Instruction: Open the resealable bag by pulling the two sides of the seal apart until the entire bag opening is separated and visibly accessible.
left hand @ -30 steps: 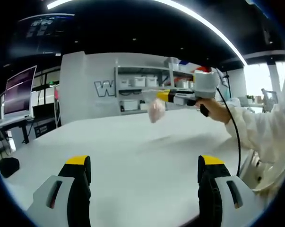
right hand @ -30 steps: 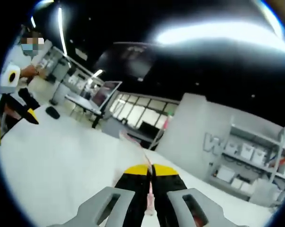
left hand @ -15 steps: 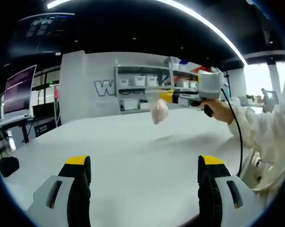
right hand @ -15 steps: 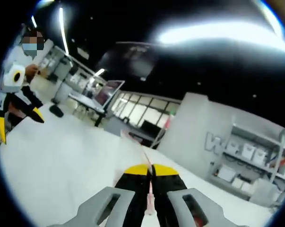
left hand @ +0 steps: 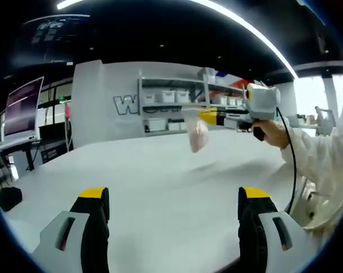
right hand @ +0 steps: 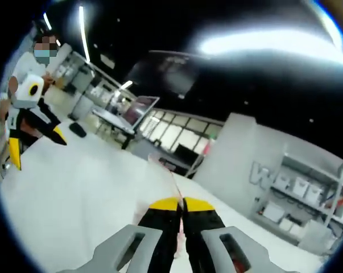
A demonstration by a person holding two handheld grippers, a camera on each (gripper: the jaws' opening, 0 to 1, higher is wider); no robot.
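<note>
The left gripper (left hand: 174, 213) is hovering low over the white table (left hand: 160, 170), jaws wide apart, holding nothing. At 2 o'clock, the right gripper (left hand: 208, 116) is pinching the clear resealable bag (left hand: 198, 135), which is hanging in the air with something pale pink inside. A big "W" (left hand: 124, 105) is showing on the wall.

Matt white table, clear plastic bag, plastic grippers

The table (left hand: 160, 182) looks smooth and matt; the bag (left hand: 197, 135) is thin, see-through film with a pinkish tint; the left gripper (left hand: 171, 210) has grey plastic jaws with matt black faces and yellow tips.
</note>
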